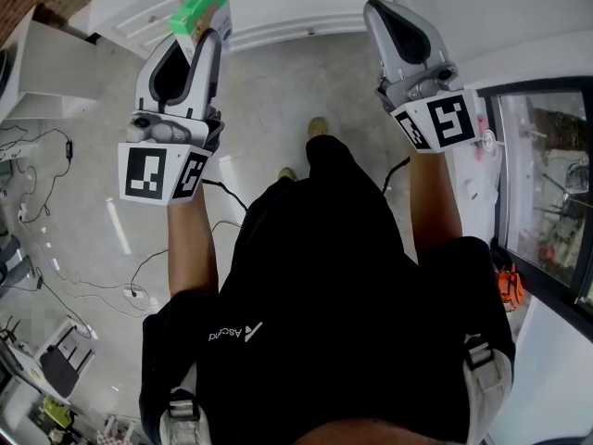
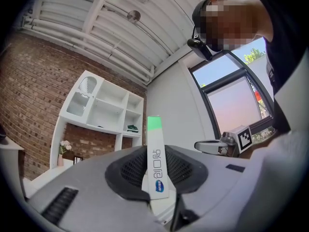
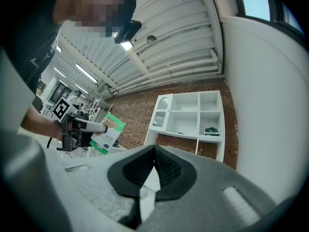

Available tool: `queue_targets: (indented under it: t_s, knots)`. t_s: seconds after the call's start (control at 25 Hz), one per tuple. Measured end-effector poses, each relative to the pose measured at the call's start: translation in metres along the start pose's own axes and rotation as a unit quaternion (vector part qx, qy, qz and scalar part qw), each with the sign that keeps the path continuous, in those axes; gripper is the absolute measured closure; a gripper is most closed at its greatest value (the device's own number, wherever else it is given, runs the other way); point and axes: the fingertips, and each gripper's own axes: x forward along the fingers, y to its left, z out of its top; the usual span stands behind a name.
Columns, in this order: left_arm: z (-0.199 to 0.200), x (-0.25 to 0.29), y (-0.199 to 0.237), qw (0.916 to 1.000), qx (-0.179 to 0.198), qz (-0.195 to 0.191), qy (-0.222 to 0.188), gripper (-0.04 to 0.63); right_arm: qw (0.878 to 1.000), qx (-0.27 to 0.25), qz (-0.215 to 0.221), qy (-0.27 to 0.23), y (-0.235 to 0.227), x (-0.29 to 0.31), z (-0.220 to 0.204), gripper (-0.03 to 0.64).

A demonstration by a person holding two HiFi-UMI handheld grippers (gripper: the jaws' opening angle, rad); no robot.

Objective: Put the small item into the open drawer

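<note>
A small white box with a green end (image 1: 201,6) sticks up from my left gripper (image 1: 205,37), which is shut on it. In the left gripper view the box (image 2: 155,146) stands edge-on between the two dark pads (image 2: 126,170), green end farthest from the camera. My right gripper (image 1: 376,9) is raised at the same height to the right, apart from the box, its jaws together with nothing in them. From the right gripper view the box (image 3: 109,132) shows at the left in the other gripper. No open drawer shows in any view.
A white shelf unit (image 3: 190,116) stands against a brick wall; it also shows in the left gripper view (image 2: 99,105). White furniture (image 1: 287,7) lies ahead of both grippers. A dark-framed window (image 1: 547,184) runs along the right. Cables (image 1: 42,160) trail over the grey floor at left.
</note>
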Motion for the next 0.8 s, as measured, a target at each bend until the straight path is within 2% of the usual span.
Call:
queue_targets:
  t_s: [0.36,0.8]
  knots:
    - [-0.026,0.047,0.032,0.9997,0.008,0.001,0.025,0.503,1.000,-0.001,-0.003,-0.003,-0.042,0.039,-0.030,0.615]
    - [-0.088,0.158,0.069,0.9962,0.009,0.001,0.087,0.503,1.000,-0.013,0.025,0.009,-0.126,0.113,-0.087,0.615]
